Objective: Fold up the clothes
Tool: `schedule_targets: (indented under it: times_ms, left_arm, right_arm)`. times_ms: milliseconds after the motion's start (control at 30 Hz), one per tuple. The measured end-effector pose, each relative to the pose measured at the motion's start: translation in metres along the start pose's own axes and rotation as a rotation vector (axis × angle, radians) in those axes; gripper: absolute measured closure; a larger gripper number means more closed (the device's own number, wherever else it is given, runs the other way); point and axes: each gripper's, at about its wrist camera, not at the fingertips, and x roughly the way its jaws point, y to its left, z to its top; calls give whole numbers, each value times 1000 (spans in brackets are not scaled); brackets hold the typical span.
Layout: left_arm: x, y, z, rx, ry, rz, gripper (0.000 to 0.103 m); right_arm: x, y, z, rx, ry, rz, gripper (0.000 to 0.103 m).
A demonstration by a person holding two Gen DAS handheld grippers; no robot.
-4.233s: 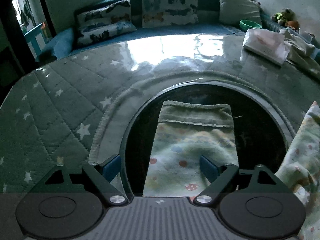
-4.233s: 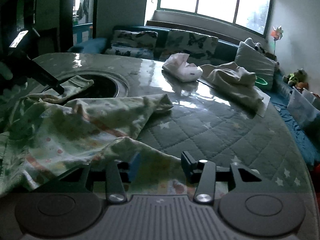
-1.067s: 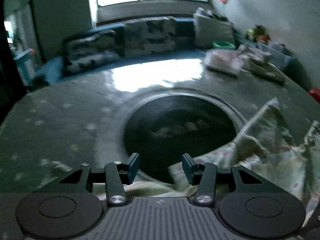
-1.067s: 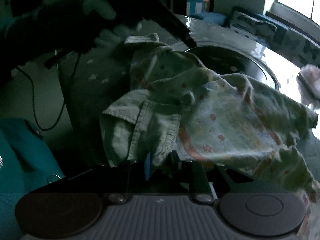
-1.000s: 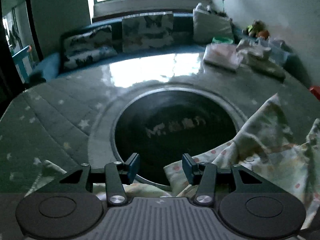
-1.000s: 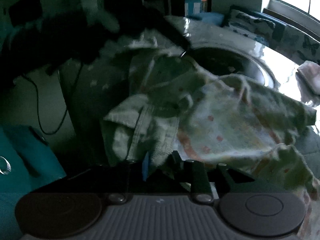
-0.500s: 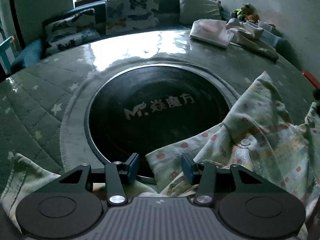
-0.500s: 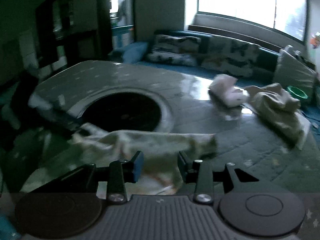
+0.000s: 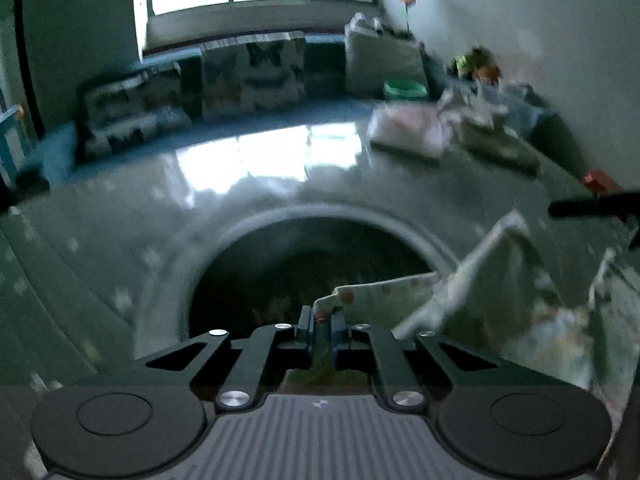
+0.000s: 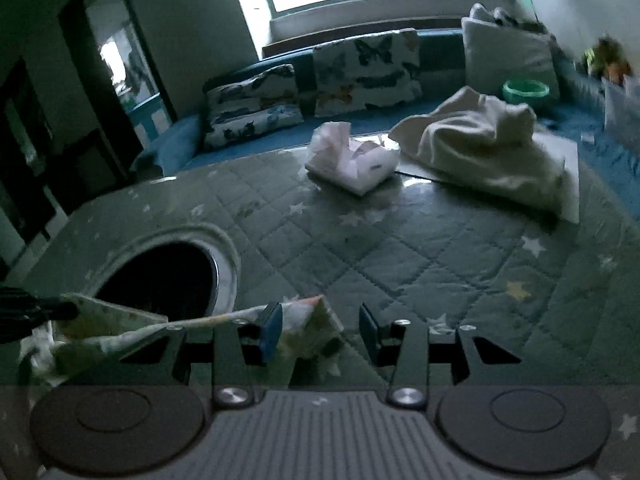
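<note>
While the left tongs pinch the garment, only the right view shows the right tongs opening, unclamped.

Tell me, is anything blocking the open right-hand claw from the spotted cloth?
Nothing visible does. The spotted cloth already lies between the fingers of the right gripper, whose jaws are opening. The left gripper is shut on another edge of it.

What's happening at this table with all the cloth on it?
A person is folding a small printed garment on a quilted table, holding tongs in each hand. The left tongs are pinched shut on one edge of it. The right tongs are opening, with a corner of the garment lying loose between them.
</note>
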Motion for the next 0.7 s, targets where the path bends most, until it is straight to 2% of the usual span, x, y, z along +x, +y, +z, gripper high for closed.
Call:
schedule_targets:
  times_ms: [100,233,333,567,700]
  left_arm:
    - [-6,4,18,14,-77,39,95]
    - [-2,16,32,-16,-105,78,95]
    - [6,23,34,-14,-88,92,95]
    - [24,38,21,-9,-32,138,95]
    - [26,41,13,4,-12,138,94]
  right_arm:
    - [11,-4,6,30,4,19,60]
    - [27,-4,15,56,20,46,60]
    - [41,-2,19,65,43,61,60]
    - [74,0,18,68,136,16,60]
    - [78,12,11,-17,174,26,60]
